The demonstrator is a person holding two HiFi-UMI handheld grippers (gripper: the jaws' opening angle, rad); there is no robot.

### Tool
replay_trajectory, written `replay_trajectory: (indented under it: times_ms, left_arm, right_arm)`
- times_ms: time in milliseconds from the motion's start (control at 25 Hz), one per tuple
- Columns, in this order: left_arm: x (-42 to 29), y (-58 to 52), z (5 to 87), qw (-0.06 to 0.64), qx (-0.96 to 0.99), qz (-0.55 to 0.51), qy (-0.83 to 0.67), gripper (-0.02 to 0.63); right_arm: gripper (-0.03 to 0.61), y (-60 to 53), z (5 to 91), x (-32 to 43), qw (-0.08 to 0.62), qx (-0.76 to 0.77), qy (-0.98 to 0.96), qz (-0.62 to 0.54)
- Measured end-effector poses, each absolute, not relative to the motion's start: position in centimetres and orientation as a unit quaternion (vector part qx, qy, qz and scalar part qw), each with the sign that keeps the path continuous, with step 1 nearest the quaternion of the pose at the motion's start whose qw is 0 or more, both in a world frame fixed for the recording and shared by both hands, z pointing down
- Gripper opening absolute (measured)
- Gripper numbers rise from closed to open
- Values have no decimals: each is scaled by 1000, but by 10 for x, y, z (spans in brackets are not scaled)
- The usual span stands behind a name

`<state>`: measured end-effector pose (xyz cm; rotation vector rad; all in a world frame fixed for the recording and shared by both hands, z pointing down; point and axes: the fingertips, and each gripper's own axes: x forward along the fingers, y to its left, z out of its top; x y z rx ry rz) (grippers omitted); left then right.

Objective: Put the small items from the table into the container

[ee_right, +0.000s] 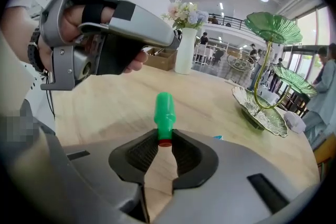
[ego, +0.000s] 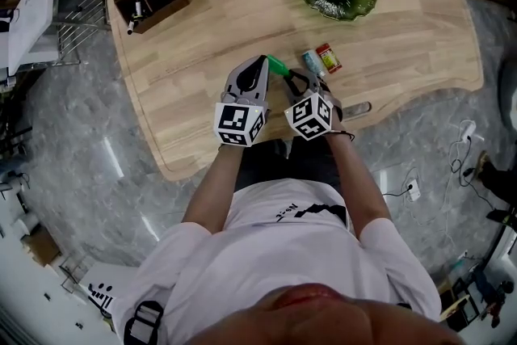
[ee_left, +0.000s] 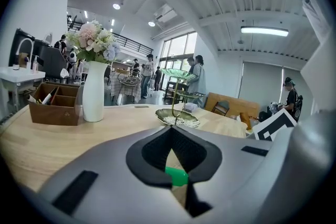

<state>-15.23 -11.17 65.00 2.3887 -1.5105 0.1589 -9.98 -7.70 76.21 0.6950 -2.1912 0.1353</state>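
Grey marble floor [ego: 65, 117] surrounds the wooden counter [ego: 242, 12]; tall windows [ee_left: 178, 52] and ceiling lights [ee_left: 264, 31] brighten the white hall.

Head view looks steeply down; gripper views skim the table [ego: 242, 20] (all share it).

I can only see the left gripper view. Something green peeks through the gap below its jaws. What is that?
Observer: A small green bottle-shaped plastic piece with a red end. The right gripper view shows the right gripper pinching that red end between its pads.
Visitor: Are other little things lying around?
Observer: Yes. In the head view a small red packet and a small pale blue tube lie side by side on the wooden table, close to that gripper's tip.
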Motion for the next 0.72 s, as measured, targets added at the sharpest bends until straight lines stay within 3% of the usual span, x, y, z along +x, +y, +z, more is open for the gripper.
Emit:
replay_trajectory:
  times_ms: [720]
  left_arm:
    - [-126,-109,538,118,857,37,-500,6]
  right_arm:
    - [94,-82,611,-79,348,338,-873,45]
